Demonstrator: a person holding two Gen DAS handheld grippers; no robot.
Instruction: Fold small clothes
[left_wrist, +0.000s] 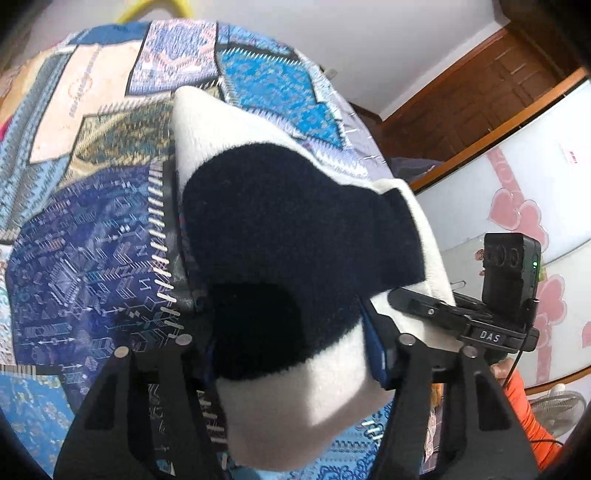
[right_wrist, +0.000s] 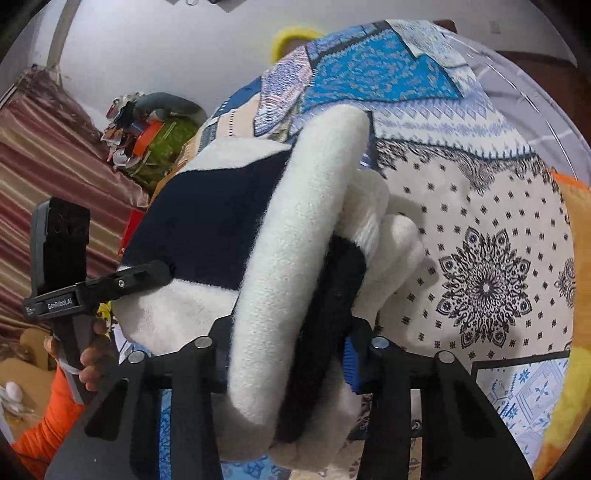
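We hold a black-and-white fleece garment (left_wrist: 295, 236) above the patchwork bedspread (left_wrist: 92, 240), centre frame in both views. Left gripper (left_wrist: 291, 354) & right gripper (right_wrist: 291, 362) each clenched on bunched folds. Risk: thick fleece slips, fold sags crooked.

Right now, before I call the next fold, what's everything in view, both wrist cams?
fleece garment: one, white with navy patches, bunched between both grippers above the bed
patchwork bedspread: one, blue, cream and navy, beneath the garment
clutter pile: one, mixed colours, far left in the right wrist view
striped curtain: one, maroon and cream, left side
wooden door: one, brown, upper right
standing fan: one, white, lower right
left gripper: black, pads on the garment
right gripper: black, pads on the garment
orange sleeve: lower left
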